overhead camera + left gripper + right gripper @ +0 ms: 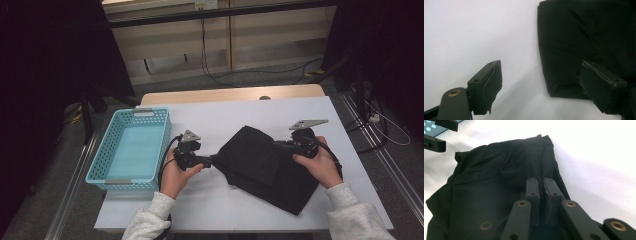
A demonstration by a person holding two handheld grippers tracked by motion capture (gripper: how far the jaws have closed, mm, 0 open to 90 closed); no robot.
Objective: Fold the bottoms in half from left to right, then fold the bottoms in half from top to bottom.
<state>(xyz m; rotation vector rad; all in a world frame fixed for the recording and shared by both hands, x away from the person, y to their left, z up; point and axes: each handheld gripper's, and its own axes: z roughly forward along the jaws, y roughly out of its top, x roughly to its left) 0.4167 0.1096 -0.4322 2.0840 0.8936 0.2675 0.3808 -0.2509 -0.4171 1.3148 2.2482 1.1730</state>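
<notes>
A black cloth (270, 167) lies folded and rumpled on the white table (210, 117). My left gripper (212, 161) stands open at the cloth's left corner. In the left gripper view one jaw of the left gripper (541, 67) hangs over bare table and the other over the black cloth (584, 37), with no pad pressing on it. My right gripper (281, 145) reaches in from the right over the cloth's upper edge. Its jaws (541, 181) are shut on a raised ridge of the black cloth (486, 185).
A light blue perforated basket (135, 112) stands with nothing in it at the table's left side, close to my left hand. Bare white tabletop lies behind and in front of the cloth. Cables run across the floor beyond the table.
</notes>
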